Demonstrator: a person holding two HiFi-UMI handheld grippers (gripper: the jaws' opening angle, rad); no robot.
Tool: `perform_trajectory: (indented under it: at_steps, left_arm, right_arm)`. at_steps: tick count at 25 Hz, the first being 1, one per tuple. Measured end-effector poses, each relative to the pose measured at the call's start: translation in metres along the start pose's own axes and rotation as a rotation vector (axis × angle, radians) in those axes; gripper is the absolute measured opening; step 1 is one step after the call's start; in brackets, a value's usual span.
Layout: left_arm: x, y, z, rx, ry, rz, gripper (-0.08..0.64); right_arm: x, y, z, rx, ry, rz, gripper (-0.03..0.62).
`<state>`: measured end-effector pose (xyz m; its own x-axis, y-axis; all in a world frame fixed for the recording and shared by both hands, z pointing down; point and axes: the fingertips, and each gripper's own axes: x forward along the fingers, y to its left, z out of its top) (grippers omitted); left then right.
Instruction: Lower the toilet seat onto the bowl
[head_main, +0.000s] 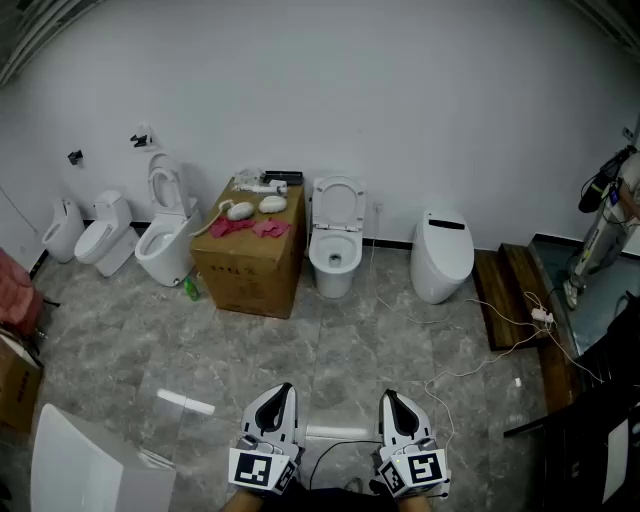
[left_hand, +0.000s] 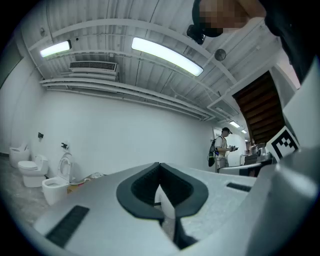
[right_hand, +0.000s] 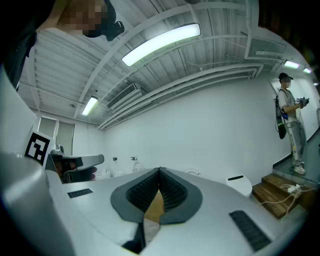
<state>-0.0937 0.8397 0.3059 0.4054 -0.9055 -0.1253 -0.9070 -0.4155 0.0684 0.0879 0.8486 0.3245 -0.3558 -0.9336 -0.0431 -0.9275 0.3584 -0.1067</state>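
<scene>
We haven't started: the seat (head_main: 337, 203) stands raised on the toilet (head_main: 334, 264) right of the box (head_main: 248, 268), well away. Left gripper (head_main: 281, 393) and right gripper (head_main: 391, 399) have jaws closed, empty; we must approach first.

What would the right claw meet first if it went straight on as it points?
Probably the cardboard box, glimpsed past the shut right claw; nothing nearer shows, but depth is unclear.

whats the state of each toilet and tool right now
middle toilet seat: raised, off the bowl
toilet beside cardboard box: seat raised
right toilet: lid down
left tool: shut, empty
right tool: shut, empty
</scene>
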Motion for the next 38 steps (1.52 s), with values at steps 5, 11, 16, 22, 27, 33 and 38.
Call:
perform_trajectory:
  at_steps: [5,11,16,22,27,33,38]
  left_arm:
    - [0.0,0.005,0.002,-0.004,-0.01,0.001,0.009]
    - [0.0,0.009,0.004,-0.013,-0.017,-0.002,0.009]
    - [0.004,0.017,0.007,-0.016,-0.023,-0.008,0.009]
    - [0.0,0.038,0.004,-0.016,-0.003,-0.026,0.009]
    - [-0.002,0.066,-0.002,-0.033,-0.007,-0.051,0.009]
    - [0.004,0.092,-0.011,-0.043,0.007,-0.099,0.009]
    - [0.023,0.107,-0.018,-0.066,0.016,-0.104,0.009]
  right_arm:
    - [0.004,0.004,0.0,0.0,-0.003,0.006,0.025]
    - [0.006,0.008,0.001,-0.003,-0.005,-0.005,0.025]
    - [0.015,0.012,0.001,0.035,-0.006,-0.003,0.025]
    - [0.03,0.032,-0.006,0.02,0.0,-0.011,0.025]
    - [0.05,0.055,-0.015,0.008,-0.009,-0.019,0.025]
    - [0.078,0.071,-0.025,0.004,-0.001,-0.047,0.025]
    - [0.103,0.068,-0.028,0.018,0.006,-0.054,0.025]
